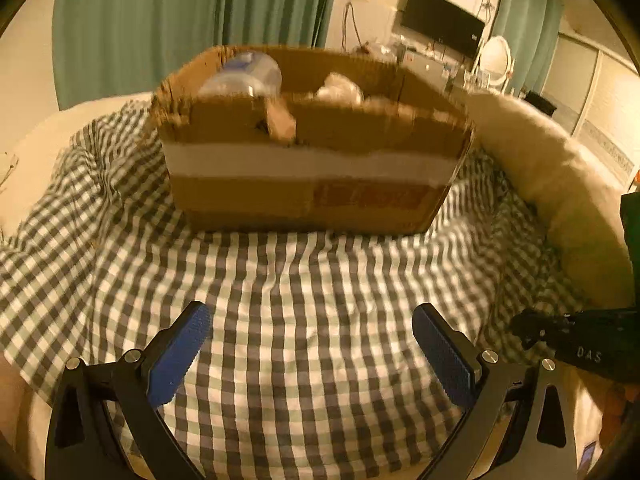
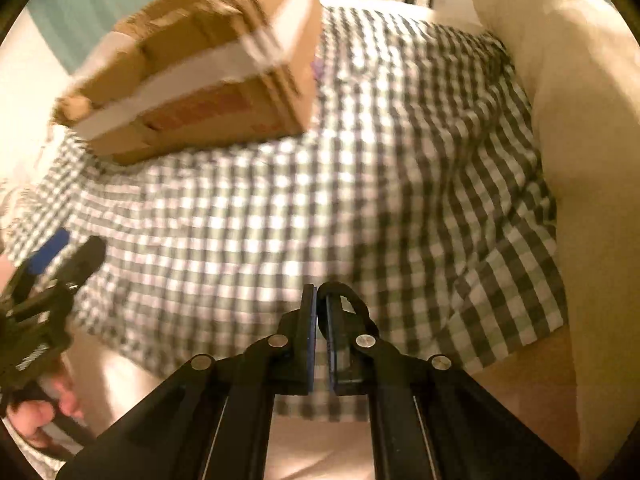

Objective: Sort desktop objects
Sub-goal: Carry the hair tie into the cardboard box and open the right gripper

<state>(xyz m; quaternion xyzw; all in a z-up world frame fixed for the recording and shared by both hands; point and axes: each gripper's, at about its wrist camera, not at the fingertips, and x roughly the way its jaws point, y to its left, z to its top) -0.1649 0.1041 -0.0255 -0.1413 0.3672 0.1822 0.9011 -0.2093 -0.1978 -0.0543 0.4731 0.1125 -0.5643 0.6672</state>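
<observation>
My left gripper [image 1: 312, 344] has its fingers apart, my right gripper [image 2: 322, 320] has them together, empty; the cardboard box [image 1: 312, 184] looks filled, so sorting seems finished, I judge.

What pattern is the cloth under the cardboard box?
The cloth has a gray-green and white check pattern. It shows best in the left wrist view, spread beneath the cardboard box.

Left claw [image 1: 312, 322] spread, right claw [image 2: 321, 300] closed
</observation>
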